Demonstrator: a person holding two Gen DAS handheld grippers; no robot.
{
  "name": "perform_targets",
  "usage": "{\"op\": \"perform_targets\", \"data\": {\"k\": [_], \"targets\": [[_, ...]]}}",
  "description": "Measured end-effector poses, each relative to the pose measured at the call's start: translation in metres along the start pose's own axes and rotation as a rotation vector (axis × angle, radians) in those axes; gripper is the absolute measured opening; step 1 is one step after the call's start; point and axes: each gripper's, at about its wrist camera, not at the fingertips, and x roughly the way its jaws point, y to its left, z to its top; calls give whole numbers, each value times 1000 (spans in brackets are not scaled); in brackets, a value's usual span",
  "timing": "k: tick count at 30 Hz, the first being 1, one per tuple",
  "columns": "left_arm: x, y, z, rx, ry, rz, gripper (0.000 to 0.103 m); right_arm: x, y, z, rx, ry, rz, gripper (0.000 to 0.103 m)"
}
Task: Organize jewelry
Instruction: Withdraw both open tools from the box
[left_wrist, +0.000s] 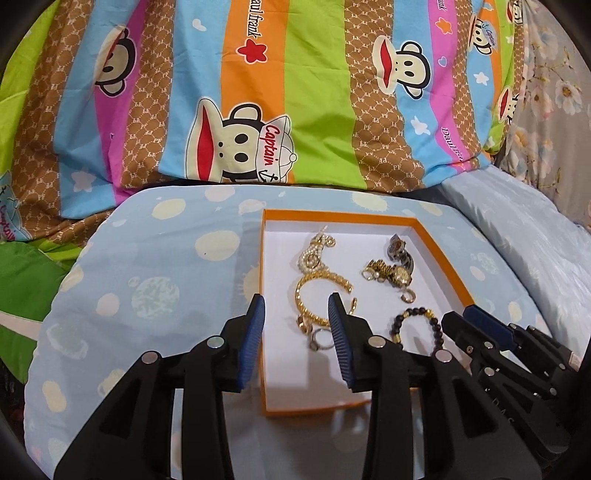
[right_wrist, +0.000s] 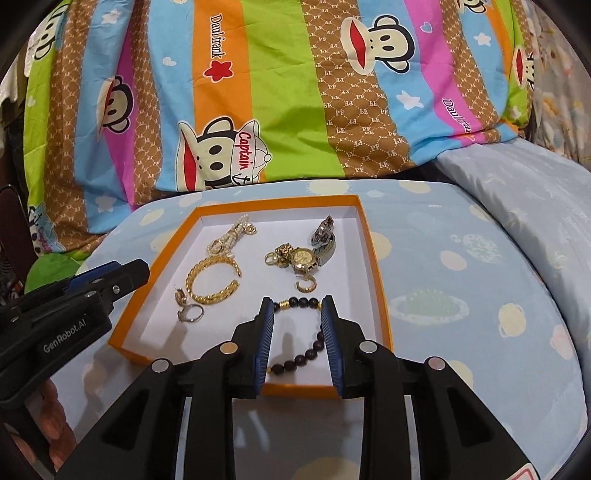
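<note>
the right gripper has its blue ribbed pads spread apart, straddling the dark round-bead bracelet with small gold spacers that lies between them, not clamped, in the near right corner of the shallow orange cardboard box with a white floor. the left gripper is also parted and holds nothing; it hovers over the box's left edge, its left pad outside the wall and its right pad above the near left part of the floor. just past that pad lie a thin silver ring and a small gold earring, touching the twisted, rope-textured gold open bangle. toward the far left corner sits a looped strand of small white pearls with gold fittings. near the far right edge a gold-cased round wristwatch with a link band rests against a dark metal watch, with a small gold hoop just nearer. the box sits on a pale blue cushion printed with cream planets, in front of a striped cartoon-monkey blanket.
</note>
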Motion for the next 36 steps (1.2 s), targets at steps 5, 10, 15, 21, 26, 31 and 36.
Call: {"op": "perform_targets", "data": {"k": [5, 10, 15, 21, 26, 31, 36], "targets": [[-5, -3, -16, 9, -3, 25, 34, -2, 4, -12, -13, 27, -6, 28], [-5, -4, -27, 11, 16, 39, 34, -8, 4, -18, 0, 23, -4, 34], [-9, -7, -35, 25, 3, 66, 36, -17, 5, -22, 4, 4, -2, 37], [-12, -11, -42, 33, -15, 91, 50, -27, 6, -27, 7, -21, 4, 52], [-17, -10, -43, 28, -41, 113, 60, -30, 9, -29, -4, -24, 0, 56], [-16, -6, -43, 7, -37, 139, 72, -32, 8, -30, 3, -22, -18, 63], [-18, -5, -44, -5, -48, 175, 81, -38, 4, -34, 8, -32, -39, 76]]}}
